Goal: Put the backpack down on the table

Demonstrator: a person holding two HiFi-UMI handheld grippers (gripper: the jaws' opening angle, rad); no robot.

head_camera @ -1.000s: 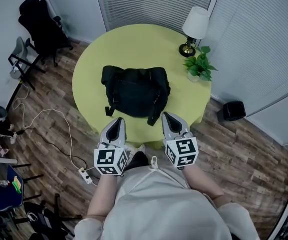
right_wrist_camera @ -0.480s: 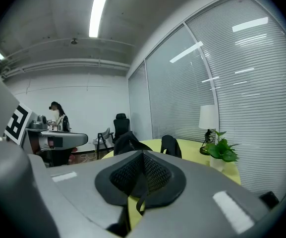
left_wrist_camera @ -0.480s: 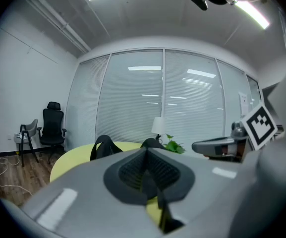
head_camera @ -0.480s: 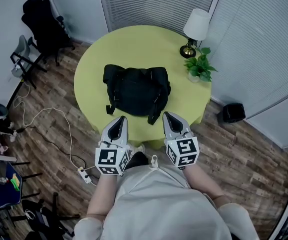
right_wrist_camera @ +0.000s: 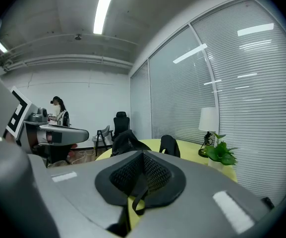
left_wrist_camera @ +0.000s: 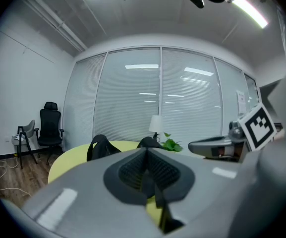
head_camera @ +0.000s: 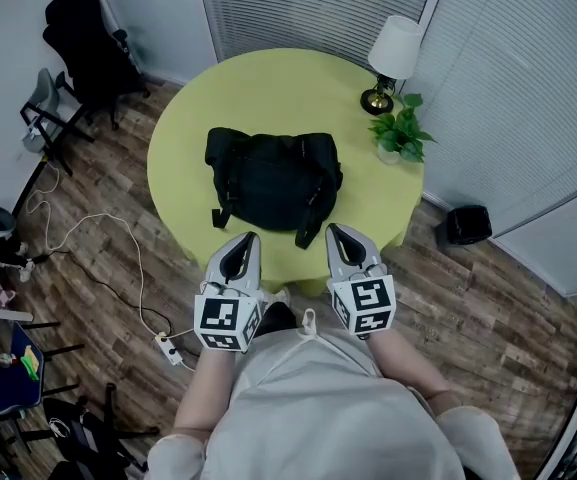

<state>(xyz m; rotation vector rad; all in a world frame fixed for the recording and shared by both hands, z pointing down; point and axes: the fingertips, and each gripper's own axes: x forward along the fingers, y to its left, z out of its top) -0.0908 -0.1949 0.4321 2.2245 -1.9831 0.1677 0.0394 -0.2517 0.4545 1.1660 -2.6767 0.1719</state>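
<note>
Nearest, the left gripper and the right gripper are both clenched, and nothing can be made out between their jaws. They hover just before the near edge of the table, probably because the backpack already rests on it. It lies flat near the middle, its long axis across the view, its two straps pointing toward the grippers. Further away, a lamp and a plant stand well apart from it.

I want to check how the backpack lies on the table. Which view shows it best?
The head view: the whole backpack lies flat on the yellow table, seen from above. The left gripper view and the right gripper view show only its top humps, low and side-on.
</note>
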